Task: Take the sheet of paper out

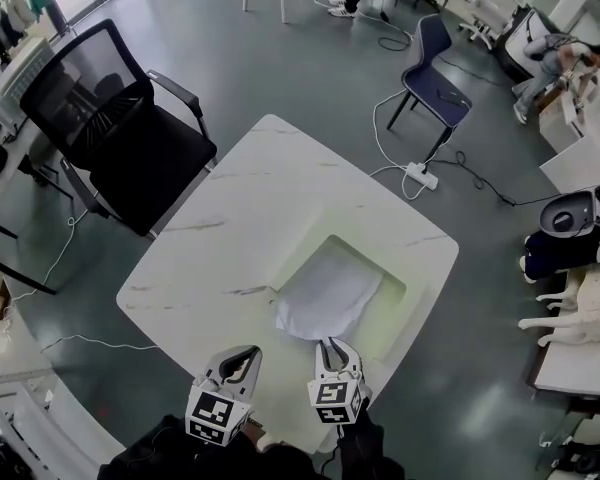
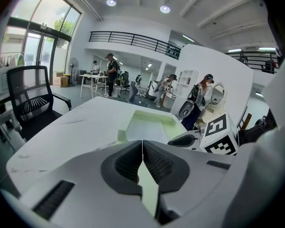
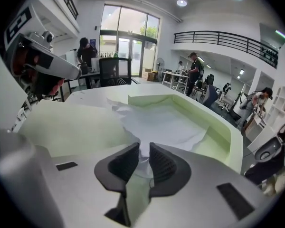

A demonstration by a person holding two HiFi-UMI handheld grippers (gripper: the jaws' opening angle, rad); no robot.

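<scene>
A white, slightly crumpled sheet of paper [image 1: 328, 296] [image 3: 166, 120] lies in a shallow pale green tray [image 1: 398, 303] [image 3: 230, 132] set on the white marbled table [image 1: 230, 218]. The sheet's near edge hangs over the tray's front rim. My right gripper [image 1: 332, 346] [image 3: 143, 148] is at that edge, its jaws drawn close with the paper's near corner pinched between the pads. My left gripper [image 1: 242, 356] [image 2: 142, 144] hovers over bare tabletop to the left of the tray, shut with nothing in it. From the left gripper view the tray [image 2: 152, 118] and paper [image 2: 147, 136] lie just ahead.
A black mesh office chair [image 1: 110, 128] stands at the table's far left corner. Beyond the table are a blue chair [image 1: 435, 68] and a power strip [image 1: 420, 175] with cables on the floor. Shelving and white furniture stand at the right, and people are in the background.
</scene>
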